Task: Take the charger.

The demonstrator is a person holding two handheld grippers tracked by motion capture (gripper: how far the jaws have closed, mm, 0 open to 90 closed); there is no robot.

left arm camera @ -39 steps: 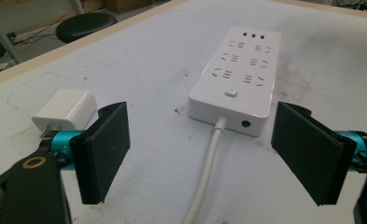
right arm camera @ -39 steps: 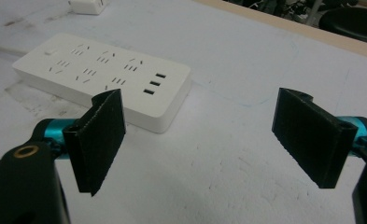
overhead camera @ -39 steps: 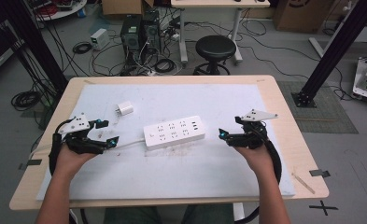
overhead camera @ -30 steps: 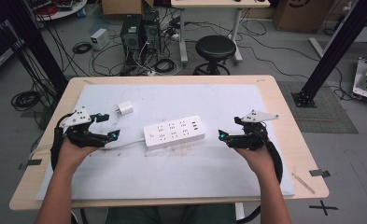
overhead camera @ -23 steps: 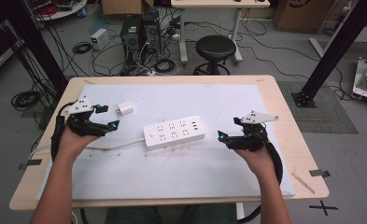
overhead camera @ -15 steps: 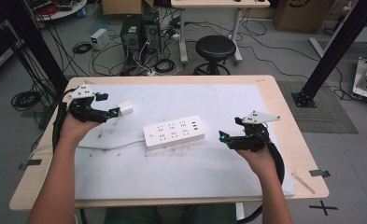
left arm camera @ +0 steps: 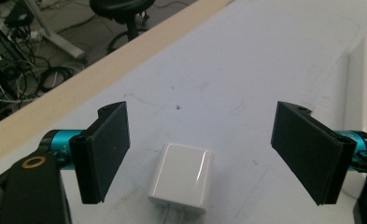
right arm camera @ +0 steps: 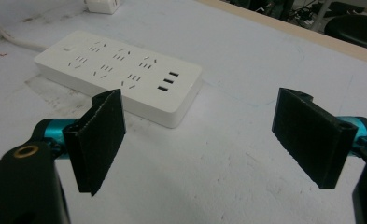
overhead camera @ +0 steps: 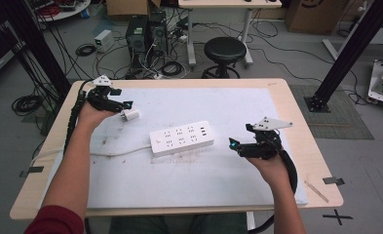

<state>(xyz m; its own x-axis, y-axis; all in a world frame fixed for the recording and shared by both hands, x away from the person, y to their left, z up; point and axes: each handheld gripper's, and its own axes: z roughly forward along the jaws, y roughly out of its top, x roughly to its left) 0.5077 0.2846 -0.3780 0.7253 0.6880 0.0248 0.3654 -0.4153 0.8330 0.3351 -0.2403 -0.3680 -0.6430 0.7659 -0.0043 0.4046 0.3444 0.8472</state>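
A small white plug adapter (overhead camera: pixel 130 115) lies on the white mat near the table's far left. My left gripper (overhead camera: pixel 127 108) hovers right at it, open; in the left gripper view the adapter (left arm camera: pixel 181 183) sits low between the two spread jaws, touching neither. A white power strip (overhead camera: pixel 181 138) lies in the middle of the mat, its cord running off to the left. My right gripper (overhead camera: pixel 234 144) is open to the right of the strip, a short gap away. In the right gripper view the strip (right arm camera: pixel 120 70) lies ahead and to the left.
The white mat (overhead camera: pixel 189 180) covers most of the wooden table (overhead camera: pixel 306 146). A strip of tape (overhead camera: pixel 333 180) and a thin stick (overhead camera: pixel 317 191) lie at the right edge. On the floor beyond the table stand a stool (overhead camera: pixel 224 50) and tangled cables (overhead camera: pixel 150 53).
My left gripper has moved away from me, up and to the right, until its open jaws stand around the plug adapter. The right gripper has stayed nearly still by the power strip.
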